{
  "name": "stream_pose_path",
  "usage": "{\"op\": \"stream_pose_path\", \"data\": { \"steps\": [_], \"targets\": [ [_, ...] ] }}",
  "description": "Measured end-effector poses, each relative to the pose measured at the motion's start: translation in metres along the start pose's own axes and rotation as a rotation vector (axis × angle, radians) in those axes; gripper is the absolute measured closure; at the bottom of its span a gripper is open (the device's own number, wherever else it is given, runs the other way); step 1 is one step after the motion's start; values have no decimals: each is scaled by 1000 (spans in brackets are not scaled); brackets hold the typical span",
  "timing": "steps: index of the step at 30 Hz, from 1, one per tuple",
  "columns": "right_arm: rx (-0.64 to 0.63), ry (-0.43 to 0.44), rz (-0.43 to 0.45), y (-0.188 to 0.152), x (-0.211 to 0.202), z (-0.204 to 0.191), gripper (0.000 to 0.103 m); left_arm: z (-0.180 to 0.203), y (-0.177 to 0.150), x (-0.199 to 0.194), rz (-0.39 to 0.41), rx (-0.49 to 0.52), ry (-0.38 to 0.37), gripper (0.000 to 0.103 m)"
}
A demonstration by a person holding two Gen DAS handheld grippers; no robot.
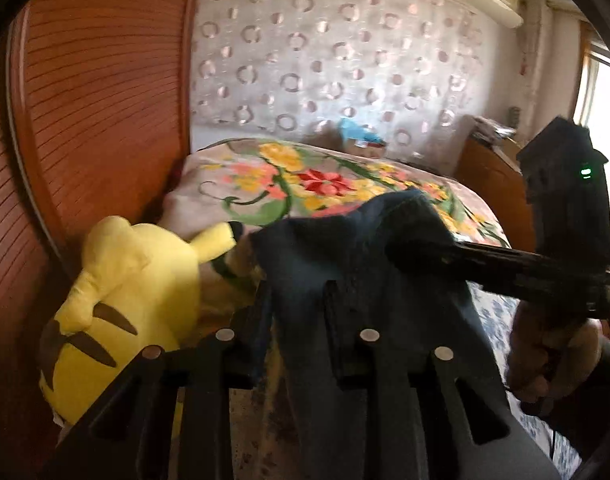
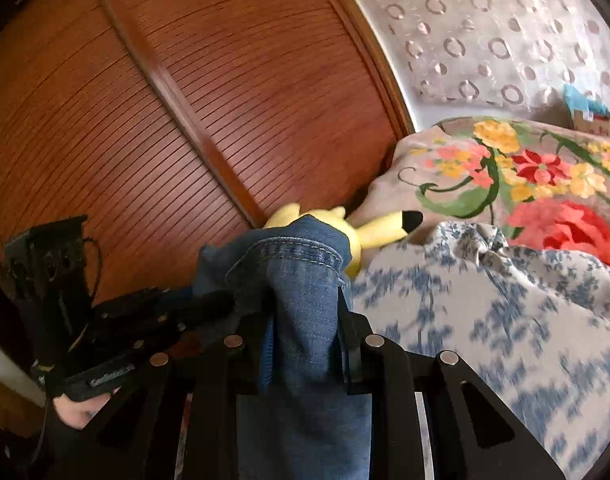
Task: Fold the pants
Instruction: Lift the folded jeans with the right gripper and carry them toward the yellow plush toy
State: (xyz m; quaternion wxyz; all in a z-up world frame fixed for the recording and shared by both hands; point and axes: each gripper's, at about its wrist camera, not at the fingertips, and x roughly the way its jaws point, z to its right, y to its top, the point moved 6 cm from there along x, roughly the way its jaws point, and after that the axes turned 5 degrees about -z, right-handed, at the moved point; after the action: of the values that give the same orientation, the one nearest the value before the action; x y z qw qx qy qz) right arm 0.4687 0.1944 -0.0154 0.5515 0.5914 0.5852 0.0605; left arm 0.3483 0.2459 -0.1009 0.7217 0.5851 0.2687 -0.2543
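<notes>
Hanging from both claws, the dark blue denim pants (image 1: pixel 345 248) were off the bed, bunched into thick folds with a stitched hem (image 2: pixel 301 254) turned over at the top in the right wrist view. The fabric looked sturdy, mid-to-dark blue with pale contrast stitching, and it draped downward past the fingers of each tool, so its long axis ran roughly up and down between the jaws; which end was waist and which was cuff could not be told.

The left gripper (image 1: pixel 301 300) was clenched on a fold of the denim, the cloth filling the narrow gap between its black fingers. The right gripper (image 2: pixel 305 308) was likewise clamped on the hemmed fold, its pads pressing the cloth from both sides. In the left wrist view the right tool reached into the denim from the right edge, a hand (image 1: pixel 545 356) wrapped around its handle.

Below and beyond the pants lay the bed, with a blue-and-white floral sheet (image 2: pixel 485 320) on its near part and a beige blanket printed with red and yellow flowers (image 1: pixel 305 184) toward its far end. A yellow plush toy with black-tipped ears (image 1: pixel 137 280) sat at the bed's left edge against the slatted reddish-brown wooden wardrobe door (image 2: pixel 185 100). A small cardboard box with blue cloth in it (image 1: pixel 361 140) stood at the far edge by the patterned wall; its contents were blurred.
</notes>
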Motion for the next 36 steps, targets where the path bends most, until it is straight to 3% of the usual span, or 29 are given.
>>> {"op": "stream_pose_path", "data": {
  "steps": [8,12,15,17,19,23,25,28,30,36],
  "targets": [
    [140,-190,131,34,61,62,79,-6,-13,16,-33,-3,3,71],
    [191,-282,68,19,73,82,70,5,-11,17,-38,32,-12,71],
    [126,-370,37,15,74,86,60,15,-14,17,-38,55,-36,71],
    [75,-420,40,17,72,84,60,20,-19,17,-47,68,-41,71],
    [26,-429,55,19,68,74,60,25,-24,18,-55,81,-40,71],
    [-77,-355,40,22,84,55,61,26,-38,22,-85,82,-30,71],
    [-105,-389,19,20,99,55,62,25,-46,26,-105,80,-19,71],
    [-101,-442,-42,13,129,69,62,22,-55,31,-112,70,-20,71],
    [-71,-432,-47,11,140,77,62,21,-56,31,-112,59,-25,71],
    [-52,-432,-53,13,133,75,62,26,-54,24,-110,75,2,71]
  ]
}}
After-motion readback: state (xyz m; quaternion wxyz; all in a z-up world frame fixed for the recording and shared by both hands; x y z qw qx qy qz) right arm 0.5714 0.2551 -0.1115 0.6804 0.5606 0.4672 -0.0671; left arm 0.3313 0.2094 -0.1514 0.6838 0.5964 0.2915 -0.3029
